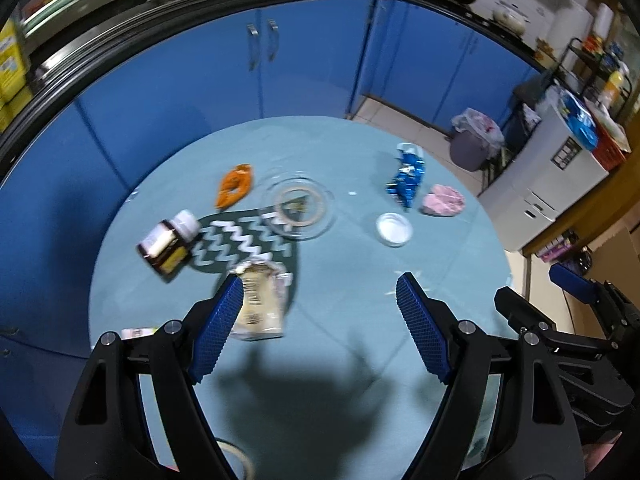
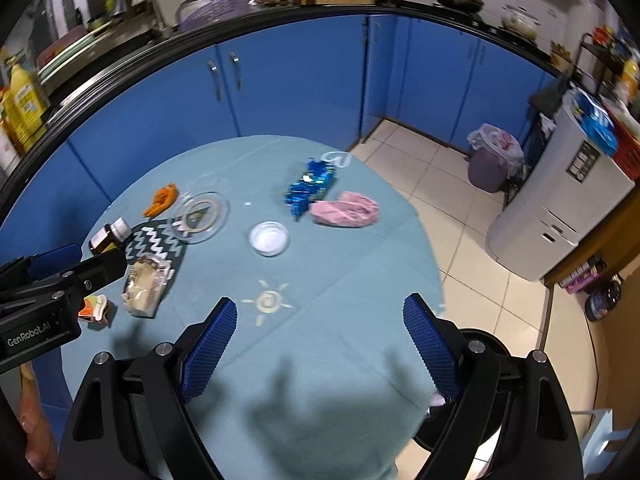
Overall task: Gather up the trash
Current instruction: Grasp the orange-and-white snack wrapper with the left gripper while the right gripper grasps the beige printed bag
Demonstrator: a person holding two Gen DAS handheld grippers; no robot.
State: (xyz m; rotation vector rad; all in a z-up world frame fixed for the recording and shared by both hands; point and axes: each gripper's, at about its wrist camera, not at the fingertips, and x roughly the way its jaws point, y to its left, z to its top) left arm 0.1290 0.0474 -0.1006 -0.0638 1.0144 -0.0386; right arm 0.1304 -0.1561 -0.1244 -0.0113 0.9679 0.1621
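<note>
Left wrist view: left gripper (image 1: pixel 320 304) hangs over the round worktop with its teal cloth (image 1: pixel 352 320), jaws spread wide, nothing between them. Just past the left finger lies a crumpled beige paper-and-plastic wrapper (image 1: pixel 262 304), on the edge of a dark green mat with white zigzags (image 1: pixel 240 244). Beside the mat — a brown bottle with a white cap (image 1: pixel 170 244), on its side. Farther back, an orange crumpled wrapper (image 1: pixel 234 186) next to a clear glass dish (image 1: pixel 299 209). To the right, a blue foil snack wrapper (image 1: pixel 408 178), a pink crumpled cloth-like wad (image 1: pixel 443 200) and a small white round lid (image 1: pixel 394 229). A grey bin with a plastic liner (image 1: pixel 474 140) stands on the tiled floor beyond the worktop.

Right wrist view: right gripper (image 2: pixel 320 312) also stands wide open and empty above the worktop's near edge — a pale sun drawing (image 2: pixel 269 301) sits between its fingertips. The blue foil wrapper touches the pink wad; the white lid lies apart, nearer. The left gripper's black body enters at the left edge, above a small orange-and-white scrap (image 2: pixel 95 306).
</note>
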